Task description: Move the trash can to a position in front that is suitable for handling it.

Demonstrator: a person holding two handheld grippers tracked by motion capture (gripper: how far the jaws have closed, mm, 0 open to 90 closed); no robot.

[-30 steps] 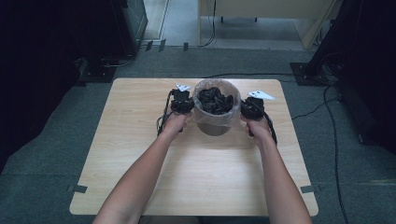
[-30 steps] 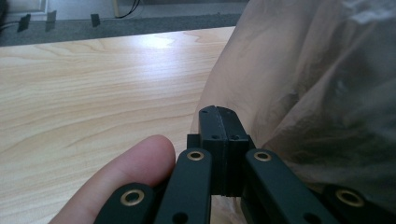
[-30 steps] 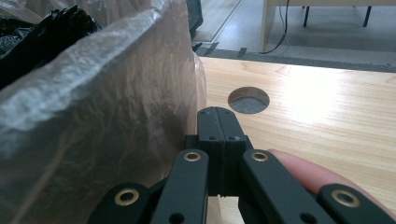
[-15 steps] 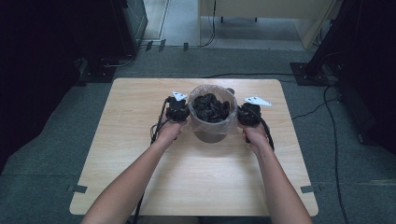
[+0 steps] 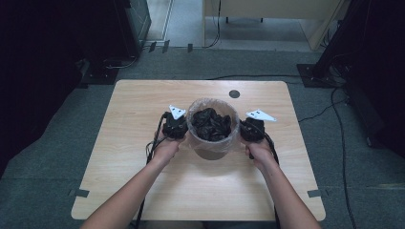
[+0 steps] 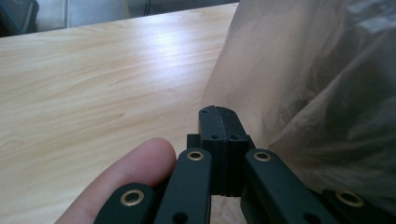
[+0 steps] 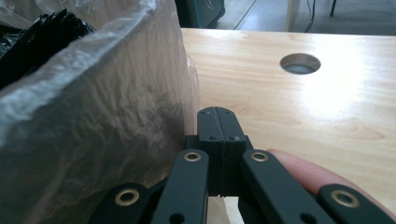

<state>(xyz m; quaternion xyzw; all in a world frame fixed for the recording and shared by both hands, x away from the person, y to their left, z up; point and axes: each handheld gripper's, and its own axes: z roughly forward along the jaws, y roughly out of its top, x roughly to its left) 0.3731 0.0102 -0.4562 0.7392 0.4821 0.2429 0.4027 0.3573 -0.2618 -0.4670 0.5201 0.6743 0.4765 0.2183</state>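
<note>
A: High view, nearest the camera: two forearms come in from the bottom edge. The left gripper [image 5: 175, 128] and the right gripper [image 5: 251, 130] flank a small bin [image 5: 212, 143] that stands mid-table [image 5: 133, 105], lined with a clear bag [image 5: 193, 125] and holding crumpled black plastic [image 5: 211, 124].

B: And the jaws?

A: In the left gripper view the jaws are pressed together with nothing visible between them, their tips just beside the bag's wall [image 6: 299, 93]. The right gripper view shows the same: jaws closed flush, empty as far as can be seen, next to the liner [image 7: 102, 107].

B: Which step is this?

A: Probably the approach to the liner's sides; no film is pinched yet. The next move would call for parting each pair of jaws and catching the film near the rim.

B: Farther off?

A: A round cable hole [image 5: 234, 94] near the table's far edge.
</note>
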